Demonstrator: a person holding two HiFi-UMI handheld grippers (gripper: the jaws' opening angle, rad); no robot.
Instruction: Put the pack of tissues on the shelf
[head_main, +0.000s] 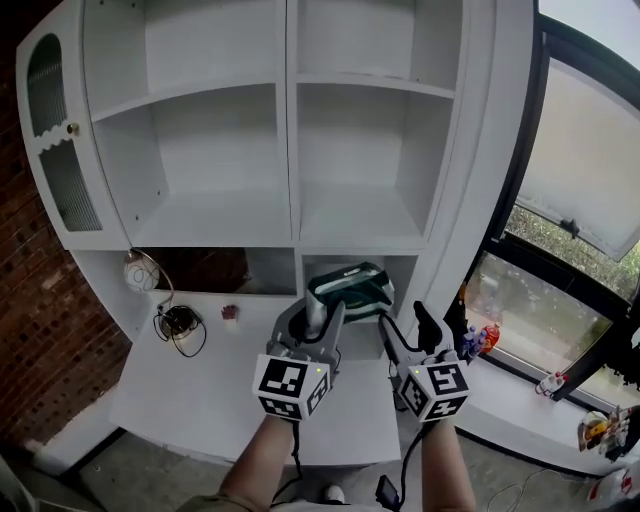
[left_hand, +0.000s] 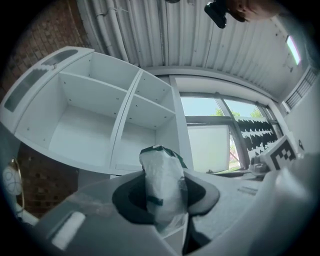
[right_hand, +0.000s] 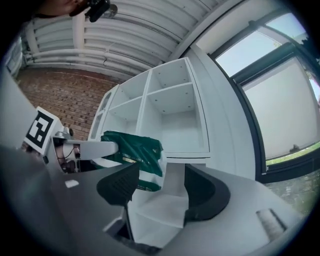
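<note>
The left gripper (left_hand: 167, 192) pinches the pack of tissues (left_hand: 160, 170) between its jaws, the right gripper (right_hand: 160, 187) beside it spread and empty, so placing it on the shelf (head_main: 290, 130) ahead and above is not yet done.

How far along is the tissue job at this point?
Done: the pack of tissues is picked up, clamped in the left tongs. In hand: it is held in front of the shelf unit. Left: setting it on one of its boards and releasing. The right tongs are open, empty.
</note>
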